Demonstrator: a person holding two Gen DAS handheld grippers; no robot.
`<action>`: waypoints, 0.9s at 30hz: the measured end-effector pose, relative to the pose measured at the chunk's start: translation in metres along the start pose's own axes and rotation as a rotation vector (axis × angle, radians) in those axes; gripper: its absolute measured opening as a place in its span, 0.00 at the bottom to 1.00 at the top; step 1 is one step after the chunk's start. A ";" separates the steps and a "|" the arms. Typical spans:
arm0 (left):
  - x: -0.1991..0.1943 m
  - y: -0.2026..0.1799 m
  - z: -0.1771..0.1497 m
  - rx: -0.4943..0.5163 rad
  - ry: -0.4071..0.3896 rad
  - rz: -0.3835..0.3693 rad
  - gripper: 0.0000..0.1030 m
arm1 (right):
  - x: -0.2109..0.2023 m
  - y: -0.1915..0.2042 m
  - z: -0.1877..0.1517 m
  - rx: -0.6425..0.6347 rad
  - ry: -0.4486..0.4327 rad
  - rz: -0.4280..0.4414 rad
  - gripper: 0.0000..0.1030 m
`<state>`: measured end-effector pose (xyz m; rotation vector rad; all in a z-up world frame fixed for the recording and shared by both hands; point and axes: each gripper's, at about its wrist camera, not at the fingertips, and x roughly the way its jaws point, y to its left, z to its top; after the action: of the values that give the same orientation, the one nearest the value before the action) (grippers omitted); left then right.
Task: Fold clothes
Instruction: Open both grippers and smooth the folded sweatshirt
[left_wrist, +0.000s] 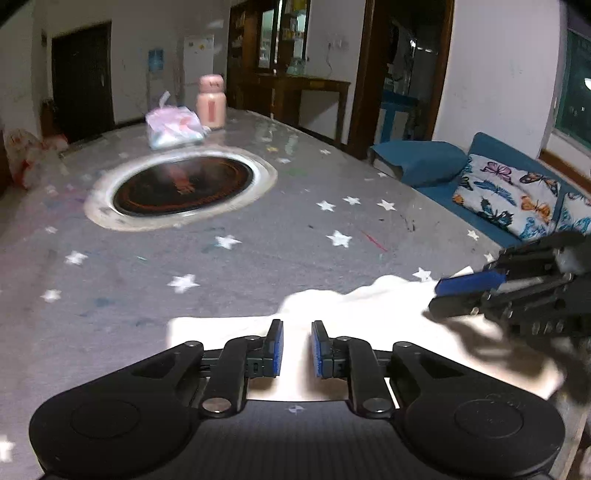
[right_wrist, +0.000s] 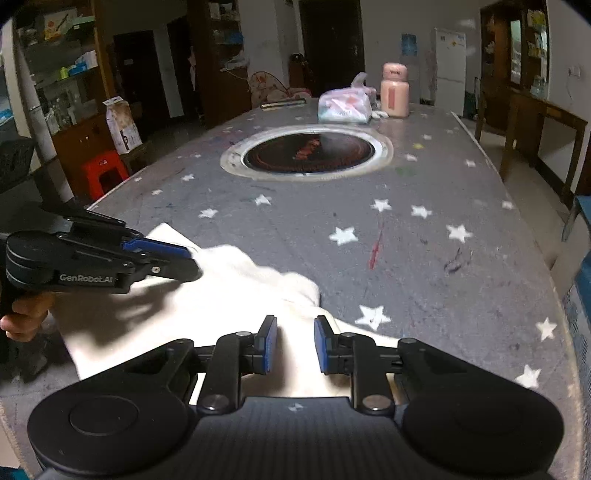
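Lying at the frame's bottom centre on the tabletop (right_wrist: 424, 258), a white garment (right_wrist: 229, 291) sits under both parted, empty tongs: left tongs (left_wrist: 297, 349), right tongs (right_wrist: 295, 345).

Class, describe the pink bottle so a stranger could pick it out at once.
Start at the round dark cooktop set into the star-patterned table. Beyond it, at the far end, the pink bottle stands upright beside a plastic-wrapped pack, the only tall, rigid thing there.

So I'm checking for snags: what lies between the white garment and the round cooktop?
Only bare star-printed tablecloth separates the white garment from the cooktop; the right wrist view shows it best.
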<state>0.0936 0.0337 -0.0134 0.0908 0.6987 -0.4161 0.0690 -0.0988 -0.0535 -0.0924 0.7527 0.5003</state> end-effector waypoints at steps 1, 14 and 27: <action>-0.010 0.001 -0.003 0.008 -0.007 0.009 0.20 | -0.003 0.002 0.002 -0.011 -0.002 0.004 0.21; -0.059 0.016 -0.056 -0.039 0.015 0.135 0.22 | -0.008 0.064 -0.004 -0.131 0.009 0.157 0.22; -0.073 0.018 -0.074 -0.076 0.068 0.137 0.19 | -0.018 0.083 -0.033 -0.225 0.024 0.165 0.22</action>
<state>0.0059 0.0910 -0.0242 0.0806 0.7692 -0.2559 -0.0017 -0.0416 -0.0578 -0.2481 0.7287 0.7412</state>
